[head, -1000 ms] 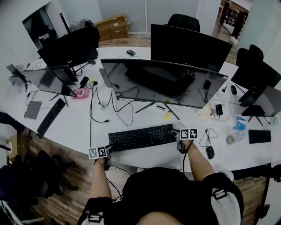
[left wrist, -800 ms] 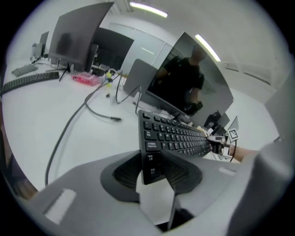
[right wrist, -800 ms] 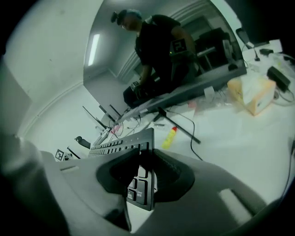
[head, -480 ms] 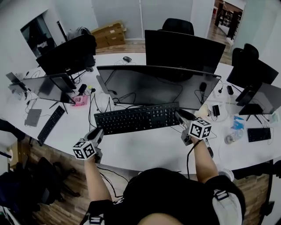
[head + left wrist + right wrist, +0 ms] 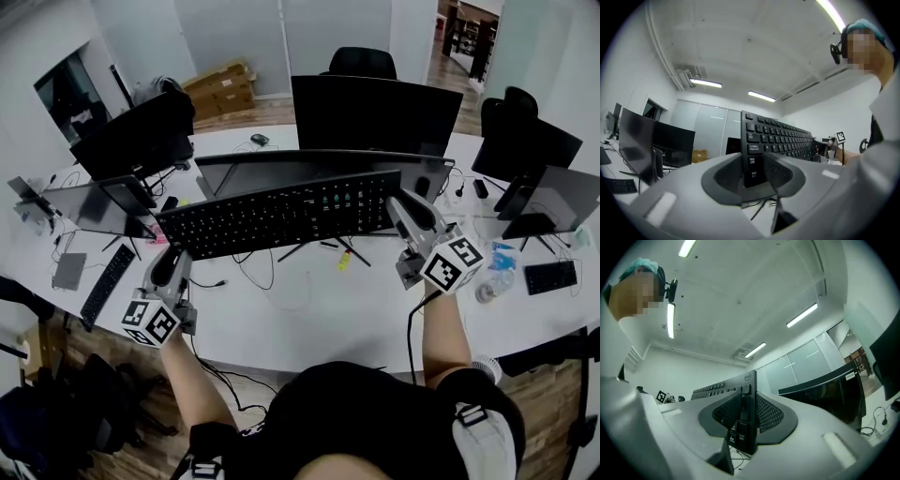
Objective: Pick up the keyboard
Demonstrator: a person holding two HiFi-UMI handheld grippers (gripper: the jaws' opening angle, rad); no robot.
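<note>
The black keyboard [image 5: 281, 212] hangs in the air above the white desk [image 5: 309, 314], keys facing me, in front of the wide monitor. My left gripper [image 5: 172, 255] is shut on its left end and my right gripper [image 5: 396, 208] is shut on its right end. In the left gripper view the keyboard [image 5: 780, 136] stands on edge between the two pads [image 5: 726, 172], which press on its end. In the right gripper view the keyboard [image 5: 719, 389] is clamped the same way between the pads [image 5: 771, 413]. Its cable trails down to the desk.
A wide dark monitor [image 5: 319, 169] stands just behind the keyboard, with more monitors [image 5: 375, 112] around it. A second keyboard [image 5: 108, 279] lies at the desk's left, a third [image 5: 551, 277] at the right. Loose cables [image 5: 272, 277] and a yellow marker [image 5: 343, 261] lie underneath.
Both grippers have risen together with the keyboard, lifting it off the desk to the height of the monitor. The keyboard has tipped up so its keys face me.
</note>
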